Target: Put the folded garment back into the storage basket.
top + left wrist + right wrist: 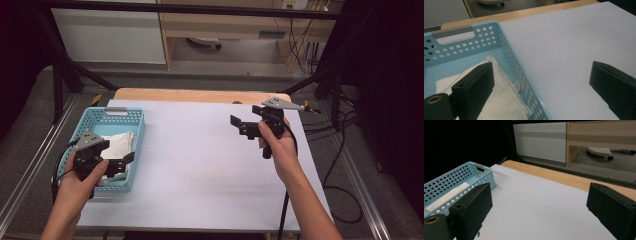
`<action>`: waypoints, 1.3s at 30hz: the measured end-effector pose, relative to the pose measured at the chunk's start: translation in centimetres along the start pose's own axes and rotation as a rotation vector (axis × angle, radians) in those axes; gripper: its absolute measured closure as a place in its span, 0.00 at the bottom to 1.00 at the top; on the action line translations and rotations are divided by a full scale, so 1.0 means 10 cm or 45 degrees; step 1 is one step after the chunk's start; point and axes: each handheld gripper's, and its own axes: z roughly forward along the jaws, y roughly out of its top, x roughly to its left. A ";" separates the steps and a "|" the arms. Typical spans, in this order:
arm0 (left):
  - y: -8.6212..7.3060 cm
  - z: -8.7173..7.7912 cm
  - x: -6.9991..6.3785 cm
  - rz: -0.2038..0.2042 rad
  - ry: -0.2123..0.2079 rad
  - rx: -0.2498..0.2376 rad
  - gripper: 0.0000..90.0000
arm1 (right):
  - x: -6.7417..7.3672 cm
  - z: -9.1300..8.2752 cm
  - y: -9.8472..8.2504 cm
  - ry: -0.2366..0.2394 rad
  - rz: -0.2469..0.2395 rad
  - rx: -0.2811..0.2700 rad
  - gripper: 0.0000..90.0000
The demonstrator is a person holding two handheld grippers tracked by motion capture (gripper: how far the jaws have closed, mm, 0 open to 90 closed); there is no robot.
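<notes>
Left hand-held gripper: I hold it over the near right corner of the basket, jaws spread wide apart and holding nothing; in the left gripper view one jaw hangs above the cloth, the other out over the bare sheet.
Right hand-held gripper: I hold it raised above the far right of the bench, jaws wide apart and empty, pointing left toward the basket.
Cloth: folded white fabric lying inside the basket, filling much of its floor; a small tag or stitched edge shows at one fold.
Handling, my judgement: light, soft and limp, so it will sag and unfold once lifted; not fragile, not slippery. I would pinch a folded edge or corner near the basket's right wall, through all layers.
Basket: pale blue perforated plastic, with a handle slot at the far end, at the bench's left edge.
Bench: covered by a plain white sheet, wood showing along the far edge.
Room: grey floor, black frame posts, loose cables at the right, cabinets beyond.
</notes>
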 end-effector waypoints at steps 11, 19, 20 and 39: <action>0.00 -0.02 0.01 -0.004 0.002 -0.007 0.06 | -0.23 -0.22 -0.08 -0.045 0.037 -0.029 0.07; -0.01 -0.03 0.01 -0.008 0.003 -0.008 0.06 | -0.38 -0.39 -0.15 -0.075 0.061 -0.041 0.07; -0.01 -0.03 0.01 -0.007 0.004 -0.008 0.06 | -0.41 -0.41 -0.16 -0.081 0.068 -0.047 0.07; -0.02 -0.04 0.01 -0.007 0.003 -0.004 0.06 | -0.75 -0.78 -0.53 -0.166 0.187 -0.086 0.07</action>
